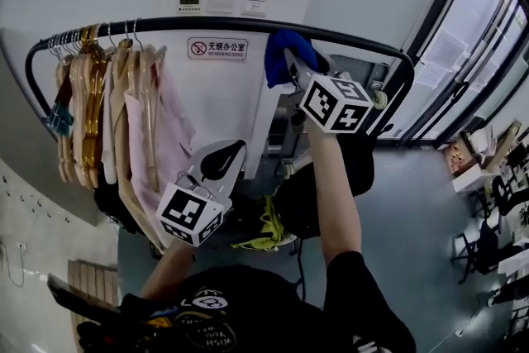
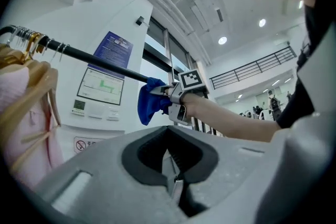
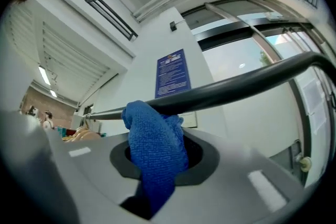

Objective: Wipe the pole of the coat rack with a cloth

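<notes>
We are holding our left gripper (image 2: 176, 181) low, pressed together and empty. Our right gripper (image 1: 291, 62) is pinching the blue cloth (image 3: 155, 149) on the pole (image 3: 236, 89).

Rough, looped blue microfibre on the cloth (image 3: 155, 155), pinched in the matt grey plastic of the right gripper (image 3: 157, 181). Smooth black metal with a dull sheen on the pole (image 3: 236, 87) just above its jaws. Glossy varnished wood on the hangers (image 1: 83, 87) farther along; soft pink fabric on the garment (image 1: 169, 145). Matt grey plastic again on the left gripper (image 2: 176, 186).
</notes>
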